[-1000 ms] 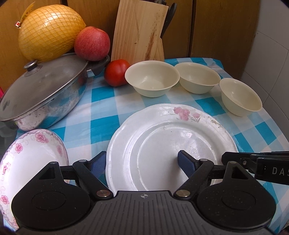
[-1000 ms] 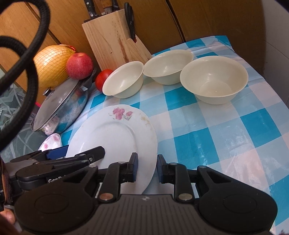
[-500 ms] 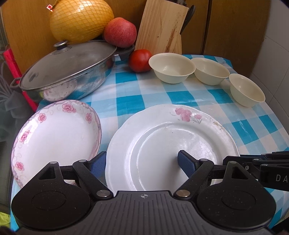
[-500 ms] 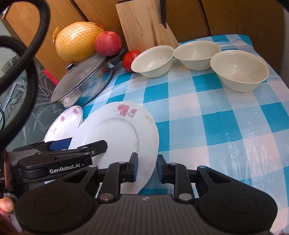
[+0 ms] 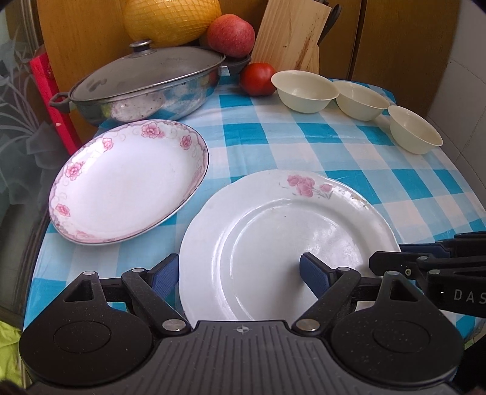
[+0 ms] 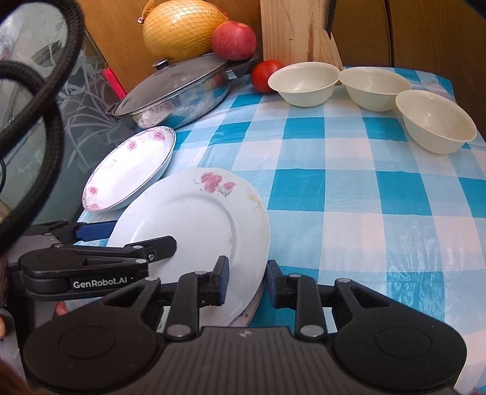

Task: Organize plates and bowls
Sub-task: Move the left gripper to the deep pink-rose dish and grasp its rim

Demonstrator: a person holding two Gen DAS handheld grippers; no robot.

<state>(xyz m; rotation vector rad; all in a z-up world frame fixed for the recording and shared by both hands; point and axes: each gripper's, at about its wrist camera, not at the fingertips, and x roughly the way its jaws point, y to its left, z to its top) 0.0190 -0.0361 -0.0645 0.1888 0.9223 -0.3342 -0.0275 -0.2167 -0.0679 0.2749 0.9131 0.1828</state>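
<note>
Between the opening right claw [image 6: 245, 284] fingers sits the flat plate's [image 6: 194, 224] rim.

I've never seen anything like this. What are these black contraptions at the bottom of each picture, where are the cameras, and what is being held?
There is no robot here. A person holds a two-finger tool in each hand, and a wide-angle camera on each tool looks forward along its fingers.

One picture comes from the left gripper, the other from the right gripper. That is why each tool also shows at the edge of the other's picture.

On the checked tablecloth are a flower-rimmed dish, three cream bowls, a lidded pan, a tomato and a knife block. An apple and a netted yellow fruit sit behind the pan.

Both tools straddle the white plate. The left fingers stand wide apart. The right fingers are opening, with the plate's rim between them.
</note>
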